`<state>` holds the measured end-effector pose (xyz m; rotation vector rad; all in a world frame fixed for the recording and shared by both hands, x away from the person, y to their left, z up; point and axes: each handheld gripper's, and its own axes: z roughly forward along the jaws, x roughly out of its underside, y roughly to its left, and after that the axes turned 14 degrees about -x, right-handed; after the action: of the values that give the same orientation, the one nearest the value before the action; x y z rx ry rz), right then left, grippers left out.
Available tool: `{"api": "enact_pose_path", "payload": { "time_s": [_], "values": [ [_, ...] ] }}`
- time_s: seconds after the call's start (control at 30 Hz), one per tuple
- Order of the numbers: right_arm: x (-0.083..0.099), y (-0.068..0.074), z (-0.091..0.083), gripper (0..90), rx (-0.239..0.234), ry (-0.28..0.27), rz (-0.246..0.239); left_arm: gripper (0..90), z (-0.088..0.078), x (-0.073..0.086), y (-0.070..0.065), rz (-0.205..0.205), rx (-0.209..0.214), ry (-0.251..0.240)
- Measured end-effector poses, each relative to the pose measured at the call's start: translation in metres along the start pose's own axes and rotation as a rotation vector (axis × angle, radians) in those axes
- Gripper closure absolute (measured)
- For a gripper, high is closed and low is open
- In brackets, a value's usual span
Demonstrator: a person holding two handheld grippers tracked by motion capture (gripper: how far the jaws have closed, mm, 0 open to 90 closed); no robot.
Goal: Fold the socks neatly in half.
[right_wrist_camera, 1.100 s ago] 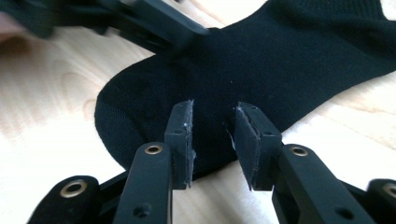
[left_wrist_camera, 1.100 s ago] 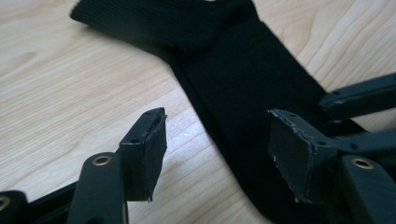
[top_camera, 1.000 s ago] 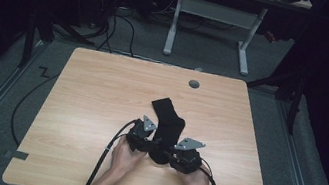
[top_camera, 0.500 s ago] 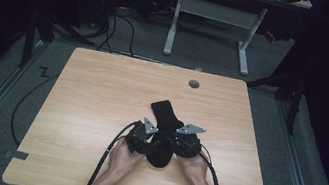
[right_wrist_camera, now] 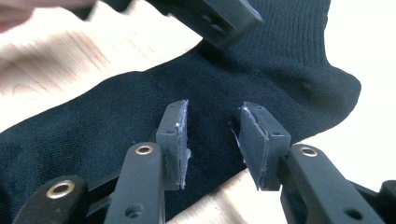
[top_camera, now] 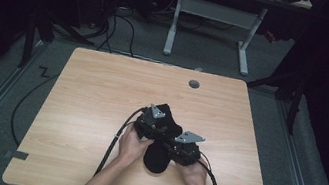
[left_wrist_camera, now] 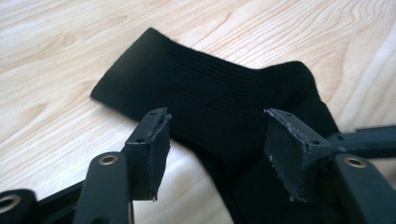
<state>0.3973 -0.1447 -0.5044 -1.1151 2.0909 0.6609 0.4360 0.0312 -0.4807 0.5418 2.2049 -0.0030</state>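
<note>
A: Where is the black sock lying?

B: Flat on the wooden table, on the near side of the round cable hole and toward the person's edge. Its ribbed cuff points toward the hole and its foot end lies between the two hands.

A: And the left gripper?

B: It hangs over the cuff end, jaws standing apart with the ribbed fabric showing in the gap; the pads press on nothing. Its jaws have just been easing narrower.

A: The right gripper?

B: Over the sock near the heel, just beside the left gripper. Its jaws have just been opening, and the pads stand apart above the cloth without pinching it.
</note>
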Motion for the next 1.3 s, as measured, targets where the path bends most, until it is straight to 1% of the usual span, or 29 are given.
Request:
{"api": "enact_pose_path", "payload": {
  "time_s": [0.07, 0.13, 0.17, 0.2, 0.27, 0.33, 0.37, 0.4, 0.47, 0.53, 0.6, 0.63, 0.67, 0.7, 0.73, 0.77, 0.8, 0.83, 0.87, 0.9, 0.97, 1.0, 1.03, 1.1, 1.13, 1.17, 1.2, 1.27, 1.3],
  "values": [
    [0.0, 0.001, -0.001, 62.3, -0.003, 0.004, -0.003, 41.0, 0.008, 0.0, -0.003, 0.025, -0.007, 0.027],
    [0.001, 0.001, -0.002, 62.4, -0.008, 0.007, -0.008, 41.0, 0.018, 0.001, -0.003, 0.038, -0.029, 0.043],
    [0.002, 0.002, -0.002, 62.5, -0.011, 0.006, -0.005, 40.7, 0.02, 0.001, 0.0, 0.027, -0.025, 0.04],
    [0.003, 0.002, -0.003, 62.5, -0.012, 0.003, -0.009, 40.1, 0.022, 0.001, 0.001, 0.021, -0.033, 0.039],
    [0.004, 0.002, -0.004, 62.6, -0.016, 0.003, -0.013, 38.8, 0.024, -0.002, 0.004, 0.03, -0.051, 0.04],
    [0.005, 0.004, -0.006, 62.7, -0.017, 0.01, -0.016, 39.5, 0.023, -0.004, 0.007, 0.044, -0.081, 0.041],
    [0.006, 0.005, -0.007, 62.7, -0.023, 0.018, -0.021, 39.8, 0.023, -0.005, 0.008, 0.04, -0.086, 0.04],
    [0.006, 0.005, -0.007, 62.7, -0.026, 0.02, -0.021, 39.9, 0.023, -0.004, 0.01, 0.026, -0.086, 0.041],
    [0.006, 0.006, -0.009, 62.8, -0.036, 0.026, -0.02, 40.8, 0.02, -0.003, 0.013, 0.008, -0.08, 0.036],
    [0.005, 0.006, -0.011, 63.8, -0.043, 0.03, -0.017, 41.4, 0.015, -0.002, 0.015, 0.006, -0.057, 0.023],
    [0.003, 0.005, -0.014, 65.8, -0.028, 0.013, -0.015, 41.4, 0.013, -0.001, 0.016, 0.009, -0.045, 0.017],
    [0.002, 0.003, -0.017, 66.9, -0.02, -0.009, -0.013, 41.5, 0.012, -0.001, 0.017, 0.008, -0.038, 0.016],
    [-0.001, -0.001, -0.021, 69.0, -0.016, -0.042, 0.013, 41.6, 0.012, -0.001, 0.017, 0.004, -0.034, 0.015],
    [-0.004, -0.004, -0.023, 70.9, -0.008, -0.053, 0.029, 41.6, 0.012, -0.001, 0.016, 0.004, -0.026, 0.013],
    [-0.01, -0.012, -0.025, 73.5, 0.019, -0.069, 0.051, 41.5, 0.011, -0.001, 0.015, 0.011, -0.019, 0.011],
    [-0.014, -0.016, -0.025, 74.5, 0.023, -0.077, 0.068, 41.4, 0.01, -0.001, 0.012, 0.015, -0.012, 0.005],
    [-0.017, -0.019, -0.024, 75.4, 0.029, -0.075, 0.086, 41.3, 0.009, 0.0, 0.01, 0.021, -0.002, -0.005],
    [-0.019, -0.022, -0.021, 76.1, 0.039, -0.069, 0.082, 41.3, 0.007, 0.001, 0.008, 0.03, 0.004, -0.012],
    [-0.021, -0.024, -0.018, 76.4, 0.043, -0.065, 0.093, 41.3, 0.007, 0.002, 0.005, 0.037, 0.005, -0.013],
    [-0.022, -0.026, -0.014, 76.7, 0.045, -0.056, 0.098, 41.3, 0.007, 0.004, 0.004, 0.049, 0.004, -0.009],
    [-0.023, -0.03, -0.006, 76.7, 0.055, -0.037, 0.103, 41.3, 0.008, 0.009, 0.002, 0.074, -0.017, 0.005],
    [-0.022, -0.032, -0.003, 76.7, 0.058, -0.028, 0.109, 41.2, 0.01, 0.011, 0.004, 0.075, -0.02, 0.014],
    [-0.021, -0.034, 0.0, 76.4, 0.061, -0.02, 0.118, 40.7, 0.011, 0.013, 0.007, 0.059, -0.017, 0.014],
    [-0.019, -0.039, 0.004, 75.5, 0.07, 0.004, 0.142, 40.3, 0.012, 0.014, 0.013, 0.033, -0.033, 0.016],
    [-0.018, -0.042, 0.004, 74.9, 0.061, -0.004, 0.152, 40.2, 0.011, 0.014, 0.015, 0.026, -0.039, 0.019],
    [-0.019, -0.043, 0.004, 73.8, 0.067, -0.003, 0.152, 40.4, 0.011, 0.014, 0.015, 0.026, -0.039, 0.019],
    [-0.02, -0.044, 0.004, 72.9, 0.078, 0.005, 0.153, 41.0, 0.007, 0.014, 0.015, 0.025, -0.043, 0.005],
    [-0.021, -0.044, 0.004, 71.1, 0.093, 0.008, 0.148, 41.0, 0.002, 0.014, 0.014, 0.024, -0.022, -0.019],
    [-0.021, -0.044, 0.003, 70.1, 0.09, 0.003, 0.152, 41.0, 0.0, 0.015, 0.012, 0.029, -0.013, -0.025]
  ]
}}
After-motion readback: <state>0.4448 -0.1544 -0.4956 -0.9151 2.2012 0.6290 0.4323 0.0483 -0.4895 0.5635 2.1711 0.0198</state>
